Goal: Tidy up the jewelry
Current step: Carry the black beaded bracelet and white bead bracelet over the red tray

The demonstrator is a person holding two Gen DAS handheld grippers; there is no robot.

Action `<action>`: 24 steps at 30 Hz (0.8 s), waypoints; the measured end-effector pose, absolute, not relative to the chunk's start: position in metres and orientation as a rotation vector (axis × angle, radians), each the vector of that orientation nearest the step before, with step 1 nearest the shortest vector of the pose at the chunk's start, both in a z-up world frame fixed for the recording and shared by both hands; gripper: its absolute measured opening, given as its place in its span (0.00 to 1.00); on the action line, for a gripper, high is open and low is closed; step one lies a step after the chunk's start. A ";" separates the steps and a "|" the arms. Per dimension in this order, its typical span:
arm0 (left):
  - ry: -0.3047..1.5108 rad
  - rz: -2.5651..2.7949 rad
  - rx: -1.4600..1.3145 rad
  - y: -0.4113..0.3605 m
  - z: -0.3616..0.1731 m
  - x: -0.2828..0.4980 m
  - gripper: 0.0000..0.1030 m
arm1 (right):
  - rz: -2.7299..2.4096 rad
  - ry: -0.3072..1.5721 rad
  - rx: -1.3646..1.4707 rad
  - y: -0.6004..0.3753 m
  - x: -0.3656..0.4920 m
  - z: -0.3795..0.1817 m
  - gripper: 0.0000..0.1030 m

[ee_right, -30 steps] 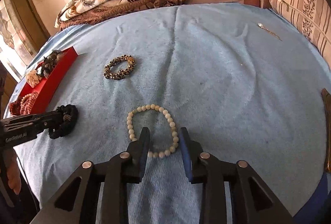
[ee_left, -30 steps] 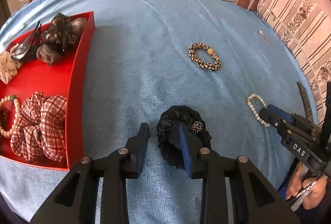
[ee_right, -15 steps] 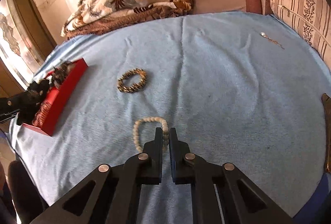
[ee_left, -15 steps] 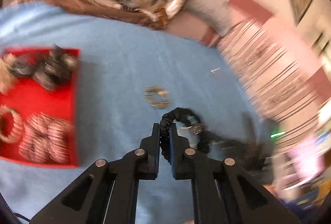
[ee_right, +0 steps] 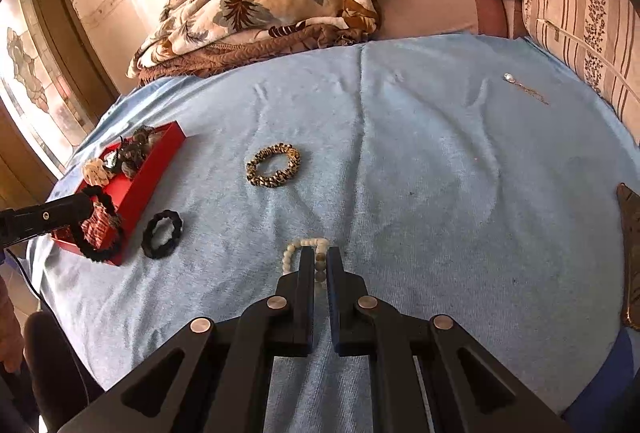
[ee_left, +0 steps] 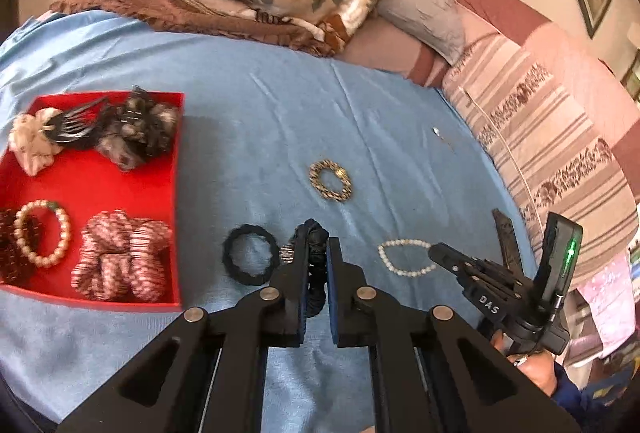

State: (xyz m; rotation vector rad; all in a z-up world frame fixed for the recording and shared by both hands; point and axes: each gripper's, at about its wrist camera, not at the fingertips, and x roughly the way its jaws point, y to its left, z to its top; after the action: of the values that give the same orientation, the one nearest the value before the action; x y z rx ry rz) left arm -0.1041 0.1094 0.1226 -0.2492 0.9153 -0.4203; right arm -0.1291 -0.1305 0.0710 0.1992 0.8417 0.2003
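Observation:
My left gripper (ee_left: 317,247) is shut on a black scrunchie (ee_left: 315,245) with a small sparkly charm, held above the blue bedspread right of the red tray (ee_left: 175,169). In the right wrist view it (ee_right: 98,229) hangs from the left gripper (ee_right: 86,207) over the tray's near corner (ee_right: 160,157). My right gripper (ee_right: 318,259) is shut on a white bead bracelet (ee_right: 298,247), also seen in the left wrist view (ee_left: 404,257). A leopard-print scrunchie (ee_right: 274,165) and a plain black hair tie (ee_right: 162,229) lie on the bedspread.
The tray holds a plaid scrunchie (ee_left: 122,261), a pearl bracelet (ee_left: 42,233), a black claw clip (ee_left: 76,123) and several other hair pieces. A thin pendant chain (ee_right: 524,87) lies far right. A folded floral blanket (ee_right: 272,5) and pillows line the back.
Both grippers closed: the left took the black scrunchie and lifted it towards the tray, uncovering a black hair tie; the right closed on the white bead bracelet.

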 end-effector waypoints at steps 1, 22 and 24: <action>0.909 -0.406 -0.251 0.114 0.126 -0.106 0.07 | 0.205 0.835 0.201 -0.130 -0.130 0.074 0.07; 0.800 -0.201 -0.206 0.171 0.161 -0.145 0.07 | 0.339 0.730 0.153 -0.076 -0.147 0.142 0.07; 0.789 -0.189 -0.208 0.175 0.163 -0.148 0.07 | 0.354 0.722 0.138 -0.067 -0.148 0.148 0.07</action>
State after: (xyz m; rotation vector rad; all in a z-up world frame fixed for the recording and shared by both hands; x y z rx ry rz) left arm -0.1476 0.1752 0.1627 -0.2083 0.7891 -0.1893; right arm -0.1477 -0.0668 0.1481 0.1380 0.7217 0.3540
